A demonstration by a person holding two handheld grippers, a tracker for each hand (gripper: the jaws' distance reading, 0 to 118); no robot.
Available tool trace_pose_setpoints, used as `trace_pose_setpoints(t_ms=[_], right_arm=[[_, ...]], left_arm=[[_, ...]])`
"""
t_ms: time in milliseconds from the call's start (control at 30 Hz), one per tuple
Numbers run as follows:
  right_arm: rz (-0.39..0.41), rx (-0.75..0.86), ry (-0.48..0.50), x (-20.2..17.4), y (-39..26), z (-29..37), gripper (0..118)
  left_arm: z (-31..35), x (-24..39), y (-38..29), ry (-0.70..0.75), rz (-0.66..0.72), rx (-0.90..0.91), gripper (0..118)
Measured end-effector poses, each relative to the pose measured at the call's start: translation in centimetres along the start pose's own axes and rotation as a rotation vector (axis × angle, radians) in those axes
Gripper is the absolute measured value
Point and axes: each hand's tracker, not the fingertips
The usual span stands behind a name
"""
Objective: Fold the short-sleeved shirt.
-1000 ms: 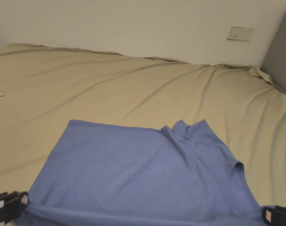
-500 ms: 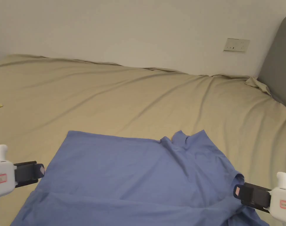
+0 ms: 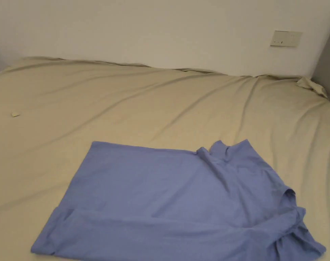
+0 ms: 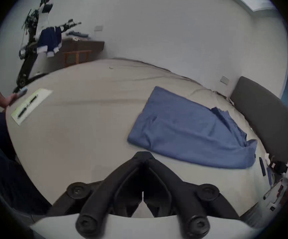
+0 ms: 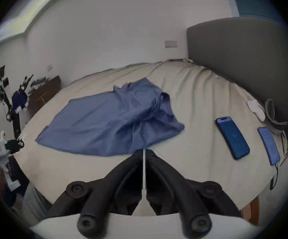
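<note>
Beige bed (image 3: 161,102) against a pale wall. Left tool (image 4: 144,156) and right tool (image 5: 144,152) sit nearest, jaws closed together on nothing, clear of cloth. Beyond them, the blue shirt (image 3: 174,197) lies half-folded on the sheet, collar end rumpled.
</note>
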Motion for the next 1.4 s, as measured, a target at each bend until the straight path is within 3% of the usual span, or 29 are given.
trace_pose_setpoints(t_ms=[133, 167, 267, 300, 333, 467, 567, 600, 633, 667, 700, 733, 767, 800, 833, 933, 1000, 1133, 1167, 1233, 1267, 1333, 1400], right_arm=[[0.02, 0.006, 0.006, 0.0, 1.0, -0.5, 5], [0.013, 0.011, 0.012, 0.0, 1.5, -0.6, 5], [0.008, 0.031, 0.031, -0.3, 2.5, -1.0, 5], [0.018, 0.039, 0.031, -0.5, 2.9, -0.9, 5], [0.03, 0.042, 0.028, -0.7, 3.1, -1.0, 5], [0.057, 0.042, 0.034, -0.6, 3.6, -1.0, 5], [0.073, 0.014, 0.021, -0.1, 3.7, -1.8, 5], [0.08, -0.005, 0.01, 0.1, 3.9, -2.4, 5], [0.091, -0.02, 0.003, 0.6, 4.1, -3.1, 5], [0.104, -0.054, -0.013, 1.2, 4.4, -4.2, 5], [0.122, -0.079, -0.028, 1.8, 4.6, -5.2, 6], [0.144, -0.11, -0.026, 2.3, 5.0, -6.5, 18], [0.163, -0.16, -0.026, 3.0, 5.5, -8.1, 43], [0.192, -0.192, -0.03, 3.7, 5.8, -9.7, 92], [0.208, -0.235, -0.033, 4.2, 6.0, -11.2, 106], [0.271, -0.268, -0.033, 5.3, 6.5, -14.4, 103], [0.254, -0.267, -0.028, 6.1, 6.9, -15.6, 103], [0.077, -0.322, 0.044, 7.3, 6.9, -17.5, 101], [0.052, -0.331, 0.049, 7.4, 6.9, -17.4, 93], [0.1, -0.3, -0.012, 6.7, 6.8, -16.6, 34], [0.124, -0.277, 0.014, 6.4, 6.5, -16.0, 18], [0.114, -0.289, 0.007, 6.1, 6.1, -15.1, 16], [0.038, -0.267, 0.011, 6.3, 5.8, -13.8, 15]], left_arm=[[-3.3, -1.2, 1.4, 0.031, -0.012, -0.027, 2], [-4.3, -1.3, 2.2, 0.044, -0.019, -0.028, 11], [-7.6, -1.7, 4.3, 0.031, -0.001, -0.098, 84], [-8.5, -1.8, 4.6, 0.026, 0.006, -0.112, 90], [-9.6, -1.7, 5.2, -0.017, 0.012, -0.122, 90], [-13.2, -1.2, 5.8, 0.054, -0.056, -0.195, 90], [-15.3, -1.4, 5.5, 0.074, -0.03, -0.285, 89], [-14.8, -1.0, 5.5, 0.081, -0.042, -0.243, 78], [-14.4, -0.8, 5.7, 0.081, -0.061, -0.212, 55], [-14.2, -0.5, 5.9, 0.07, -0.077, -0.218, 24], [-14.2, -0.3, 6.0, 0.062, -0.101, -0.222, 13], [-14.1, -0.1, 5.9, 0.026, -0.112, -0.222, 12], [-14.1, 0.1, 5.9, 0.03, -0.111, -0.218, 10], [-14.1, 0.3, 5.9, 0.036, -0.12, -0.222, 10], [-14.1, 0.3, 6.0, 0.038, -0.123, -0.222, 10], [-13.2, 0.7, 6.1, 0.015, -0.091, -0.219, 10], [-12.8, 1.0, 6.1, 0.022, -0.085, -0.227, 10], [-12.7, 0.8, 6.0, -0.002, -0.048, -0.238, 10], [-12.8, 0.8, 6.0, 0.001, -0.042, -0.243, 10], [-12.5, 0.9, 6.1, -0.002, -0.03, -0.243, 10], [-12.4, 0.6, 6.2, -0.005, -0.025, -0.241, 10], [-12.1, 0.7, 6.3, -0.008, -0.023, -0.238, 10], [-12.0, 0.1, 6.5, -0.029, -0.012, -0.233, 9]])
